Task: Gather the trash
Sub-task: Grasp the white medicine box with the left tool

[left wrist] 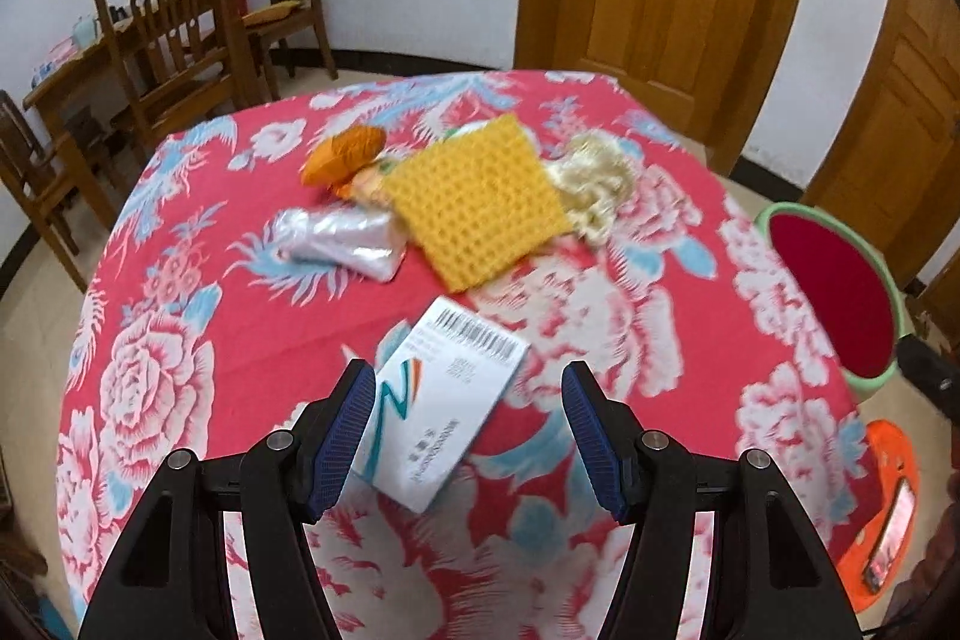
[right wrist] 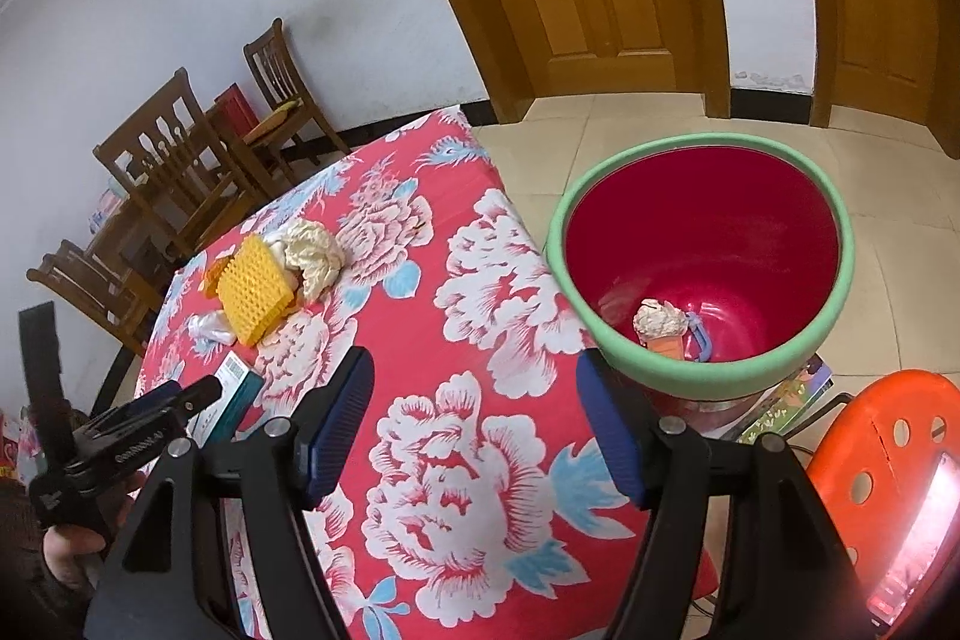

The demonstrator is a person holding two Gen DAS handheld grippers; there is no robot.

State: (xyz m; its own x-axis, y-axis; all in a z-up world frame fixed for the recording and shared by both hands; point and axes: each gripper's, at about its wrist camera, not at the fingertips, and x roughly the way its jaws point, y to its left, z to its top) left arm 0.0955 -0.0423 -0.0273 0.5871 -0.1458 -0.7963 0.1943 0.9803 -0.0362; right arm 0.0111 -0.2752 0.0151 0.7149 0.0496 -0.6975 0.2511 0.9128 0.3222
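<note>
Floral tablecloth [left wrist: 198, 340], white box [left wrist: 444, 400] just beyond left gripper's [left wrist: 469, 430] parted fingers [left wrist: 345, 436].

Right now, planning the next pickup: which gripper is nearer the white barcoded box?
Left. The left gripper hovers right over the white box, jaws open. The right gripper is off beside the bin.

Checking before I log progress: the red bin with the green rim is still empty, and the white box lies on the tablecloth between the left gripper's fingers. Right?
Not quite. The red bin is not empty: the right wrist view shows a crumpled wad and an orange scrap at its bottom. The white box does lie on the tablecloth between the left gripper's fingers.
</note>
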